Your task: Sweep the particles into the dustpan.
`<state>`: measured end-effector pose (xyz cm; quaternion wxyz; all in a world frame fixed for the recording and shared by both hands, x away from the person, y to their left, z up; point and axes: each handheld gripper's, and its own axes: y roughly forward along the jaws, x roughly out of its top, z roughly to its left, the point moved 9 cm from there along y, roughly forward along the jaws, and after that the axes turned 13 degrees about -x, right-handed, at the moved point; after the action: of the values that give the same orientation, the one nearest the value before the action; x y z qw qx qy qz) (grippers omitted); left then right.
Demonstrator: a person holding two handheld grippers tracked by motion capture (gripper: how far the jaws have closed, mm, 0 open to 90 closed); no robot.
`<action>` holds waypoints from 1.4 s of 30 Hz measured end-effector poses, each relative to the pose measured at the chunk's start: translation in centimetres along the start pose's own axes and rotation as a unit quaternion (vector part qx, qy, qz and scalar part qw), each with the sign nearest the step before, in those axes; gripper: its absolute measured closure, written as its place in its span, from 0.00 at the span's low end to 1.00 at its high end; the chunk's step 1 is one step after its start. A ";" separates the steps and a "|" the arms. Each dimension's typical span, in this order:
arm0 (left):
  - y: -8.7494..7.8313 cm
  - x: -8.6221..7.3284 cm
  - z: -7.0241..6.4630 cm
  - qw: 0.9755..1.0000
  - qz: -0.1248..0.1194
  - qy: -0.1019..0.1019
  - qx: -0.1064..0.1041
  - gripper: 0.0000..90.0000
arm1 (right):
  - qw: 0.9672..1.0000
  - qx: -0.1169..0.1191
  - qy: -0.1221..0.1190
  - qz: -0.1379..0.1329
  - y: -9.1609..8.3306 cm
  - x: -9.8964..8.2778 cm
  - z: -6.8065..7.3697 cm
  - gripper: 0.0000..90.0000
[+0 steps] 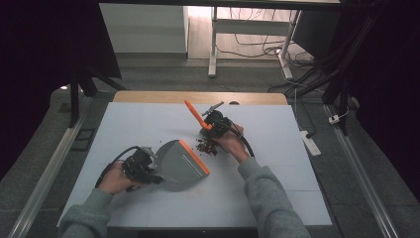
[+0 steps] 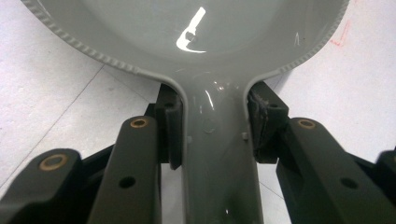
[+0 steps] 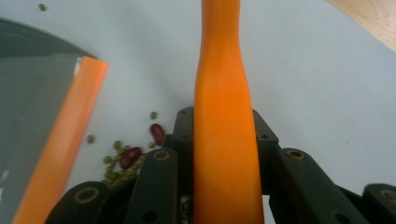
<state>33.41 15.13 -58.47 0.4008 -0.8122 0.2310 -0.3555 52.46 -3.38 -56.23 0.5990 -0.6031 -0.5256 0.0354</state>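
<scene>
A grey dustpan with an orange lip lies on the white table top, and my left gripper is shut on its grey handle. The pan's bowl spreads out ahead of the jaws. My right gripper is shut on the orange handle of a brush, which sticks up and away. A small heap of red and green beans lies just in front of the pan's orange lip, under the right gripper. The brush's bristles are hidden.
The white sheet covers a wooden table. A few stray beans lie apart from the heap. Beyond the table stand desk legs, cables and a power strip on the floor.
</scene>
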 end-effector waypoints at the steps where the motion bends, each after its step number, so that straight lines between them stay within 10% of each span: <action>1: 0.0 0.0 0.0 1.000 0.000 0.000 0.000 0.69 | 1.000 0.005 -0.002 -0.002 -0.1 0.0 0.4 0.79; 26: 0.1 0.1 -0.1 1.000 -0.002 -0.004 0.001 0.69 | 0.994 0.084 -0.036 -0.051 -3.5 0.9 8.4 0.79; 36: 0.3 -0.1 -0.1 1.000 0.003 -0.004 0.000 0.68 | 0.994 0.060 0.015 -0.095 -6.1 1.8 4.5 0.79; 42: 0.3 -0.1 -0.2 1.000 0.002 -0.003 0.000 0.68 | 0.996 0.019 0.039 -0.074 -5.5 0.5 1.2 0.79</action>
<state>33.18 14.97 -58.63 0.4026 -0.8128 0.2315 -0.3518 48.67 -3.73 -52.11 0.6311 -0.5525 -0.5441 -0.0225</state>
